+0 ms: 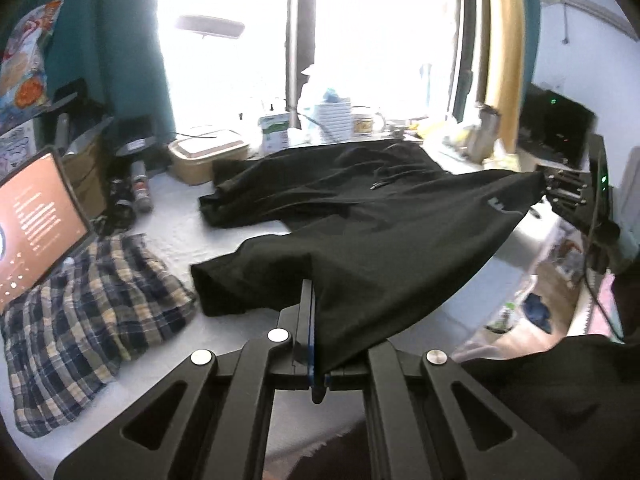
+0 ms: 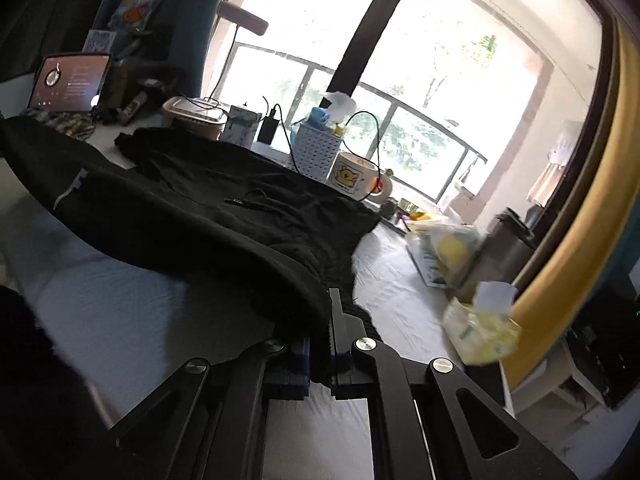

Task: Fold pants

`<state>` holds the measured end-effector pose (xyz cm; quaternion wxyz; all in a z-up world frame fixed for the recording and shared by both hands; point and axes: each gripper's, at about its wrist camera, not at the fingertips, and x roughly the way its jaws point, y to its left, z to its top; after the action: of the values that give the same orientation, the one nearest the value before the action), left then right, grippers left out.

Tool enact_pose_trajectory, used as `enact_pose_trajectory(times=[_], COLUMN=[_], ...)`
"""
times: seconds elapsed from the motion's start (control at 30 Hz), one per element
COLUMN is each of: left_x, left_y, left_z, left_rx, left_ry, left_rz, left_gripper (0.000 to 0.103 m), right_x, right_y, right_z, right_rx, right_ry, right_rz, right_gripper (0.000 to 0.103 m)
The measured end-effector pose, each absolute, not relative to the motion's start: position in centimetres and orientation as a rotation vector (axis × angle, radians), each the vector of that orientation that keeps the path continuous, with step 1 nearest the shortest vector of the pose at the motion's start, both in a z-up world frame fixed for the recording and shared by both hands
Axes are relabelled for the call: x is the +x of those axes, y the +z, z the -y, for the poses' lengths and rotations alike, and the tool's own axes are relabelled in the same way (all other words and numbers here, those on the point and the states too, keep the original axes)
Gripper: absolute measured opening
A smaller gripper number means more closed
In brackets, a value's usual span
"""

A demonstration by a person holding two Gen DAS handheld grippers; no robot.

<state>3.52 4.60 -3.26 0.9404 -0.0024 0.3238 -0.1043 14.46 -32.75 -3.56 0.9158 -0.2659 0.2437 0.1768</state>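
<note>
1. Far left: one laptop (image 1: 36,216), lit; one plaid garment (image 1: 88,312) in front of it, not in play.
2. Left gripper (image 1: 316,300): fingers pressed together, pinching the near edge of the black pants (image 1: 360,220).
3. Pants, one pair: near edge lifted off the white bed sheet (image 1: 168,224), far part lying flat twd the window.
4. Right gripper (image 2: 326,320): fingers pinching the other end of that edge.
5. Step, as judged: first fold, edge raised. Next calls for carrying both corners fwd, level, onto the far part.
6. Behind, approx. (glare): one mug (image 2: 356,178), one white basket (image 2: 316,152).
</note>
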Motion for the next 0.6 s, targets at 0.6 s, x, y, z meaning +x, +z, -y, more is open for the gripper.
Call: enact_pose_trajectory(times=[0.6], left_x=[3.2], left_y=[-10.5], left_z=[-4.3], left_rx=[-0.048], left_ry=[-0.197], left_rz=[-0.899], left_gripper=[0.001], right_x=[14.5], right_y=[-10.8], right_z=[32.8], right_rx=[-0.502], right_ry=[0.429], right_rz=[-0.617], right_gripper=[0.033])
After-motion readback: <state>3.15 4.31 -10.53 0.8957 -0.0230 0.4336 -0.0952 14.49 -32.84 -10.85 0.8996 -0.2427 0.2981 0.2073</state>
